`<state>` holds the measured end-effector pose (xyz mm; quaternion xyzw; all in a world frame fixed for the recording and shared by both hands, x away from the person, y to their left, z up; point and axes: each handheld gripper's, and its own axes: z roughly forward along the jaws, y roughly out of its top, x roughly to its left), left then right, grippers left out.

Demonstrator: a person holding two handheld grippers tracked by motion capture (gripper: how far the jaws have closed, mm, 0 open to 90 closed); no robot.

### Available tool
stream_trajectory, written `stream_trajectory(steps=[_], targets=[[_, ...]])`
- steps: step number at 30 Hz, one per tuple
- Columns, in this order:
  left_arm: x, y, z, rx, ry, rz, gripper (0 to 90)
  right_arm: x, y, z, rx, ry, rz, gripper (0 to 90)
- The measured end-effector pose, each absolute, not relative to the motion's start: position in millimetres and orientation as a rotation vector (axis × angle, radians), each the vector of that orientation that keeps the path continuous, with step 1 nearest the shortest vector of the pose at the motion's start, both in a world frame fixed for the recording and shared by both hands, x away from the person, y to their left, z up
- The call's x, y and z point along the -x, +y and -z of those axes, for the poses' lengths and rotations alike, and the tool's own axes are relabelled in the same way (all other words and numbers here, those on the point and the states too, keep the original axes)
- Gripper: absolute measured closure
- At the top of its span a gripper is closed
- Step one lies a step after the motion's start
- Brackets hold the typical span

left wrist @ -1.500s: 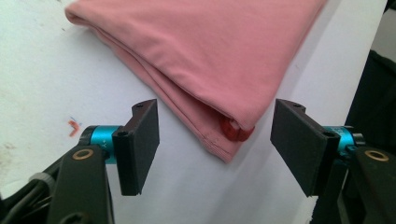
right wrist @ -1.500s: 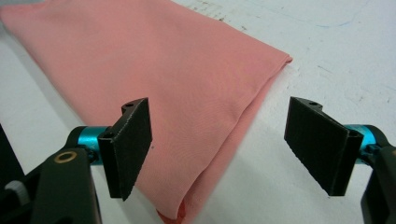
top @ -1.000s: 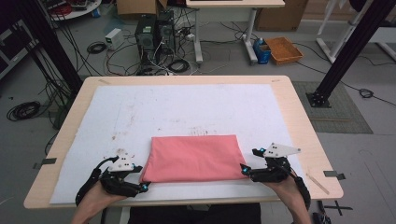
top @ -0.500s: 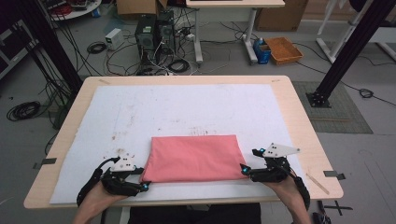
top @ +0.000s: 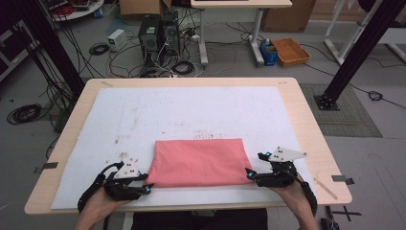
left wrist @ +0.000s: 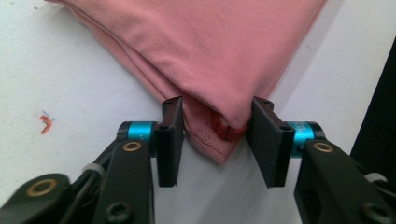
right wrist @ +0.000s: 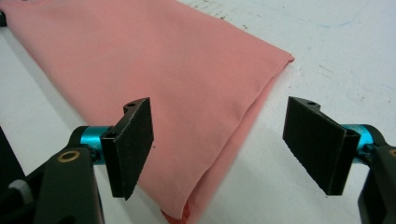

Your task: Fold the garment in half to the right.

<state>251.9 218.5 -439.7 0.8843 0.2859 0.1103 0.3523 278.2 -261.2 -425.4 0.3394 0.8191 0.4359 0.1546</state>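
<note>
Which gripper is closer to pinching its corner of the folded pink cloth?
Left gripper: its closing jaws already flank the folded pink cloth corner. Right gripper stands wide open.

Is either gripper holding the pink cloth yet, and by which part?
Not firmly: left gripper jaws, just closing, straddle a near corner of the pink cloth. Right gripper open, holding nothing.

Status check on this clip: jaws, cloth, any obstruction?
Left gripper jaws just closing around the folded pink cloth near corner, pads at the fabric, grip unconfirmed. Right gripper jaws wide open over the other corner. White mat otherwise unobstructed.
</note>
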Motion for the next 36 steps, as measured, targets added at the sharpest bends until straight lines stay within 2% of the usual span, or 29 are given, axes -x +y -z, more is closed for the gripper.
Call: stream_trajectory(steps=[7, 16, 23, 28, 36], targets=[[-251, 219, 439, -2.296, 0.716, -0.284, 68.1, -280, -254, 423, -0.949, 2.363, -1.251, 25.7], [-252, 223, 441, -2.268, 0.721, -0.28, 77.3, -309, -233, 406, -0.913, 2.349, -1.313, 25.6], [-252, 223, 442, -2.268, 0.715, -0.288, 79.4, -331, -194, 389, -0.842, 2.376, -1.36, 25.7], [-251, 223, 442, -2.264, 0.717, -0.288, 79.8, -353, -149, 376, -0.757, 2.433, -1.345, 27.6], [-252, 223, 442, -2.257, 0.714, -0.283, 81.0, -379, -81, 383, -0.661, 2.574, -1.311, 29.3]])
